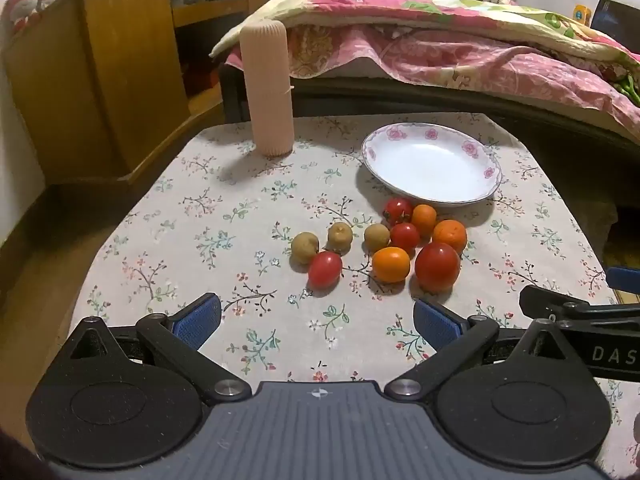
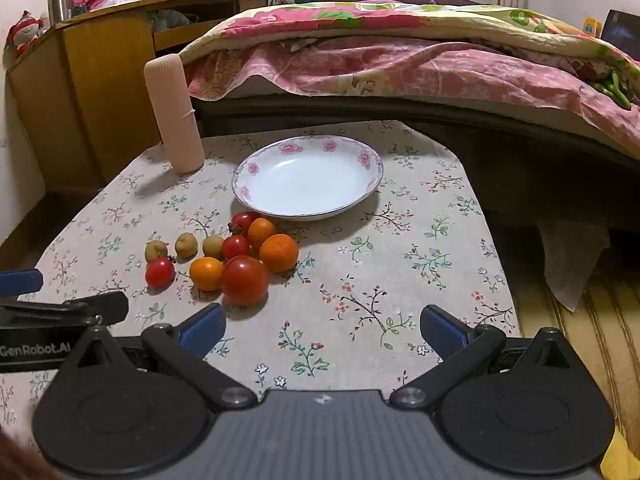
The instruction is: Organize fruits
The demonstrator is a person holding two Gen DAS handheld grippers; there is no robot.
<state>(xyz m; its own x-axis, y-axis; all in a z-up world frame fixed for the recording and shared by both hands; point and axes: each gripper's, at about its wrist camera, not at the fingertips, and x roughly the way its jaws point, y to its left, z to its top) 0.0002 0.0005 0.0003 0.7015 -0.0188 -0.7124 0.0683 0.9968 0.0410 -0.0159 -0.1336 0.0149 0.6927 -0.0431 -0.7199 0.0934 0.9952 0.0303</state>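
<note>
Now both grippers tilt down over the table, the left gripper [image 1: 318, 322] and right gripper [image 2: 322, 328] spread wide, empty; fruits [image 1: 384, 246] cluster at the plate's [image 1: 430, 196] six o'clock

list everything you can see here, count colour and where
plate: 1, white with pink flower rim, far side of table, empty
red tomatoes: 4, red, in the cluster in front of the plate
orange fruits: 3, orange, same cluster
brown fruits: 3, tan-brown, left part of cluster
cylinder: 1, pale pink, upright, far left of table
tablecloth: 1, pale floral, covers table
bed quilt: pink floral, behind table
cabinet: wooden, far left
left gripper: open, holds nothing
right gripper: open, holds nothing
</note>
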